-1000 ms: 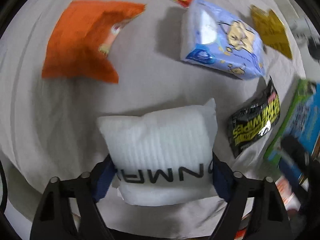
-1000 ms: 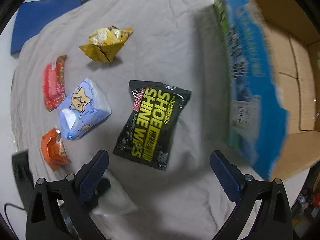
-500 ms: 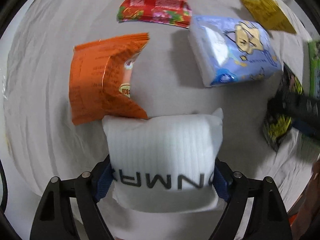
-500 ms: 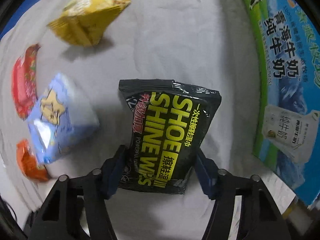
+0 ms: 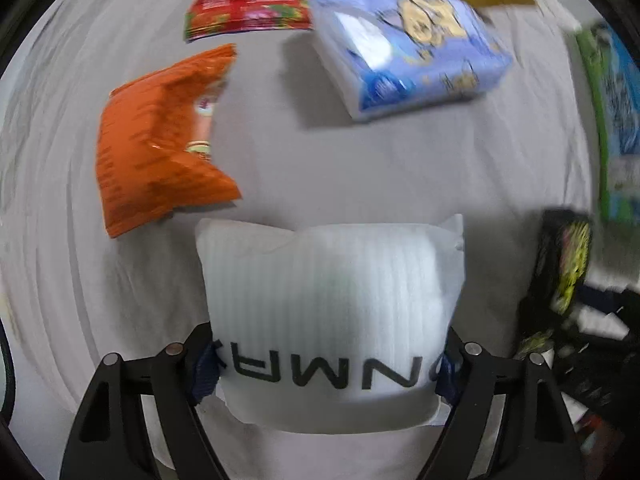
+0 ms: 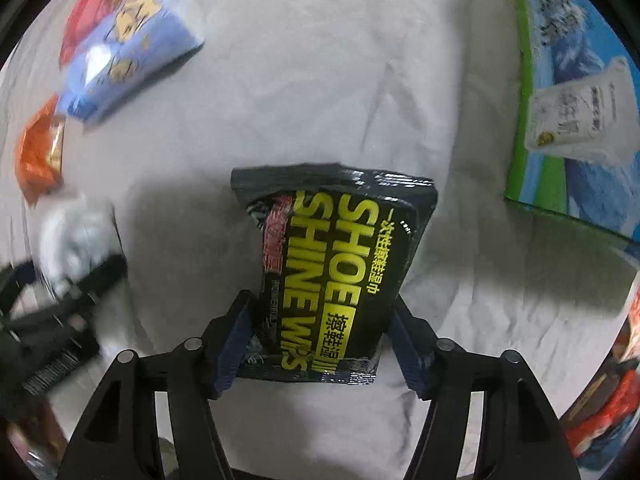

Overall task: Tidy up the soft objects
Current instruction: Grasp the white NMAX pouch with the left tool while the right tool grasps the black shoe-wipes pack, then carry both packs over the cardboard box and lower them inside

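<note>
Shoe-wipes pack [image 6: 336, 280] sits pinched crosswise in your right gripper [image 6: 320, 344], long axis pointing straight out from the jaws toward the milk box [image 6: 576, 92] at the counter's edge. Left gripper [image 5: 328, 364] clamps the white pouch [image 5: 332, 304] the same way.

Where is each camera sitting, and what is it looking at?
Left wrist view: it sits on the left gripper, looks along its black fingers at the white ribbed soft pack clamped between them, grey cloth beyond.
Right wrist view: it sits on the right gripper, looks down at the black shoe wipes packet it grips.
Both show the blue tissue pack and orange snack bag.
</note>
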`<act>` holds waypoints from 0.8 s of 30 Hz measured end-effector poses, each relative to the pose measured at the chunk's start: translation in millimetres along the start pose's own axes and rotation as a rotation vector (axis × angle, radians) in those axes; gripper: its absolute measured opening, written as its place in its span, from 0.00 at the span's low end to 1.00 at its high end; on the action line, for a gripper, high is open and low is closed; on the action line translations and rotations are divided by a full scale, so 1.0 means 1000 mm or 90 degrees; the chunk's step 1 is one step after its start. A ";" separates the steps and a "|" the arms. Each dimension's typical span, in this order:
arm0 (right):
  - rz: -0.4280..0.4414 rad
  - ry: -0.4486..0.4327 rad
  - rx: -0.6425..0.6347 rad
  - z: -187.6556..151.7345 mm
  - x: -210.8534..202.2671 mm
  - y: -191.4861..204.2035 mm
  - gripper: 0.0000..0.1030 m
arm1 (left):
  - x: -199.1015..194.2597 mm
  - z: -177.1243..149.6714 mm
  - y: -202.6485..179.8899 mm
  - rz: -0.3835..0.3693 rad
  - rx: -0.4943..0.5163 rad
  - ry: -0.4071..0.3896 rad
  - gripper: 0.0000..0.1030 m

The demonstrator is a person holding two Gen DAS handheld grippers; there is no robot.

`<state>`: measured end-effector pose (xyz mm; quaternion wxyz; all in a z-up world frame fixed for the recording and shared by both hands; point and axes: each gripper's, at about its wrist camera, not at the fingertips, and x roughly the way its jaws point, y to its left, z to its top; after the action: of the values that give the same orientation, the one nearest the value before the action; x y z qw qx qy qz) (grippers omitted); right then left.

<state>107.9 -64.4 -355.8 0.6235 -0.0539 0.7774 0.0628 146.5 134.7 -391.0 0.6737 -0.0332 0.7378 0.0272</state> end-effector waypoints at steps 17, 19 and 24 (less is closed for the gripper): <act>-0.015 -0.003 0.070 0.032 0.021 -0.014 0.65 | 0.019 -0.044 0.005 -0.016 -0.037 -0.044 1.00; -0.017 -0.001 0.071 0.032 0.024 -0.005 0.63 | 0.030 -0.018 0.017 -0.019 -0.039 -0.038 0.99; -0.026 0.003 0.065 0.029 0.030 0.010 0.58 | 0.008 -0.019 0.003 -0.014 -0.034 -0.045 0.74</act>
<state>127.4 -49.7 -391.0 0.6251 -0.0381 0.7796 0.0098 127.1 136.0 -397.0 0.6987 -0.0580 0.7119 0.0404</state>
